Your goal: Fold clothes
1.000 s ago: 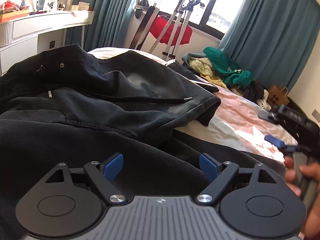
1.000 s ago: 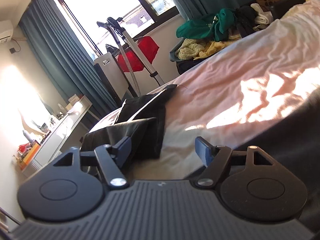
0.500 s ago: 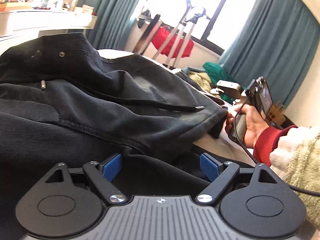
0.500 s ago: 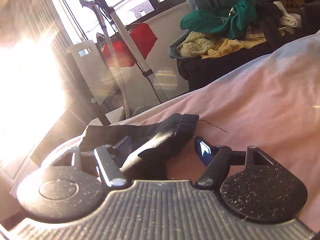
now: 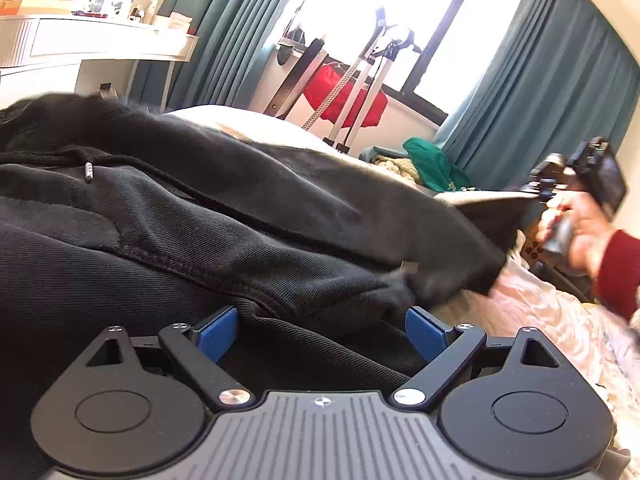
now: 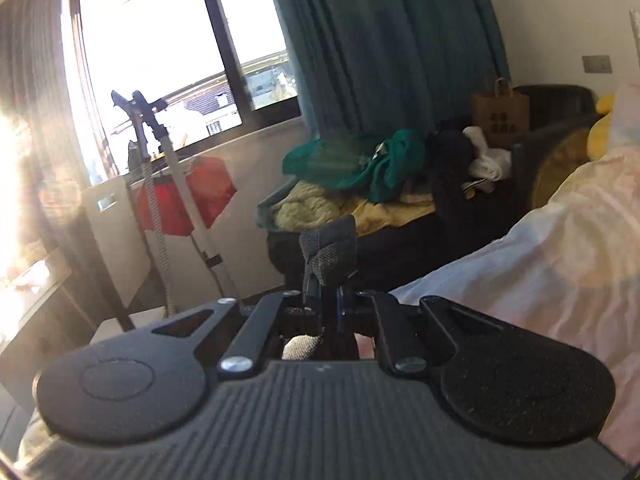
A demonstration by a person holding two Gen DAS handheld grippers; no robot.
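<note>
The black hoodie (image 5: 208, 216) sprawls over the near part of the bed (image 5: 532, 304), its far hem lifted off the pink sheet; bare bedding lies open to the right, and a clothes heap (image 6: 360, 176) sits beyond the bed's edge under the window; the right hand (image 5: 576, 224), red sleeve showing, is raised off to the right, level with that hem; the right gripper (image 6: 326, 296) has its fingers clenched on a fold of hoodie cloth; the left gripper (image 5: 320, 330) sits low over the hoodie, blue fingers (image 5: 218, 332) spread wide, grasping nothing.

Home bedroom: bed (image 6: 560, 248), teal curtains (image 6: 384, 44), clothes pile (image 6: 360, 176).
</note>
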